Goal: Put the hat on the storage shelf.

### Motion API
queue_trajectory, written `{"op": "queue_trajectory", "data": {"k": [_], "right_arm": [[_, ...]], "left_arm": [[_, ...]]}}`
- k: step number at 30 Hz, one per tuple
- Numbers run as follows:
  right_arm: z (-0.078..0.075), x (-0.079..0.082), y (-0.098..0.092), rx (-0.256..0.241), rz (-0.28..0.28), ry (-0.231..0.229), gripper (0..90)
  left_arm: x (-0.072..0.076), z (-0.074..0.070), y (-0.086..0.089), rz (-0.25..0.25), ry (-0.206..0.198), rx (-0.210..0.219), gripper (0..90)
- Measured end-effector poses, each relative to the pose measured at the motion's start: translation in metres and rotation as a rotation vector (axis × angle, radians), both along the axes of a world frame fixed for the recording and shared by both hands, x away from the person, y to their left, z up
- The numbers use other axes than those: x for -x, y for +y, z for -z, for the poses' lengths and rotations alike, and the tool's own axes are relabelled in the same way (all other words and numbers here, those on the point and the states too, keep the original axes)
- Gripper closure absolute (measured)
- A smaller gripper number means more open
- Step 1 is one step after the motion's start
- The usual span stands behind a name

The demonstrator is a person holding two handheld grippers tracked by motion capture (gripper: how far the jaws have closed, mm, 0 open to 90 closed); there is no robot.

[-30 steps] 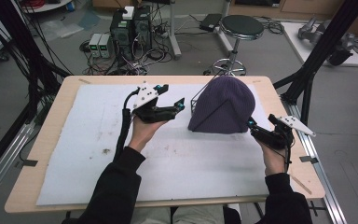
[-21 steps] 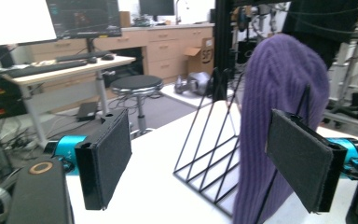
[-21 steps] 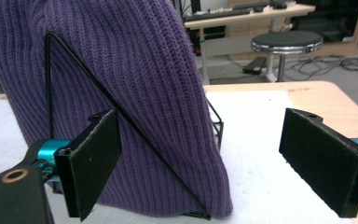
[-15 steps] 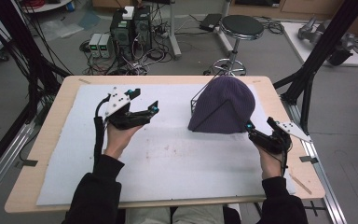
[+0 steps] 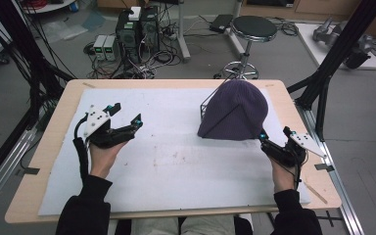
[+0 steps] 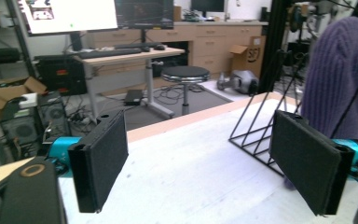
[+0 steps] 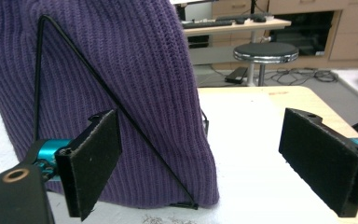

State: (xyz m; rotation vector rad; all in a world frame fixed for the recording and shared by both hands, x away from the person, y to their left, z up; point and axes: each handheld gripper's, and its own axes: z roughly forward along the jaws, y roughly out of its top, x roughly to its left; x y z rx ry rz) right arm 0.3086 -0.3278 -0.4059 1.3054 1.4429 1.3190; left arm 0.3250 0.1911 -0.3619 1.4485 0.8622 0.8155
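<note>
The right gripper (image 5: 274, 142) hovered with its jaws spread wide and empty, close to the lower right corner of the purple beanie (image 5: 235, 111). In the right gripper view, one pad (image 7: 93, 161) stood just before the knit, not visibly touching it. The beanie was stretched over a black wire stand (image 7: 116, 88) on the white mat (image 5: 176, 166), toward the table's right side. The left gripper (image 5: 125, 114), jaws likewise apart and holding nothing, hung above the mat's left part, well apart from the beanie.
</note>
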Motion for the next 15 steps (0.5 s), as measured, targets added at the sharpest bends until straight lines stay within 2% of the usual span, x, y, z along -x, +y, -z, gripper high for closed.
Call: {"op": "queue_trajectory", "data": {"k": [7,15], "right_arm": [[0.007,0.009,0.004,0.025,0.019,-0.030,12.1],[0.013,0.016,0.006,0.042,0.048,-0.057,12.1]], "left_arm": [[0.016,0.016,0.018,-0.060,0.015,0.045,18.7],[0.035,0.031,0.043,-0.160,0.001,0.070,18.2]]}}
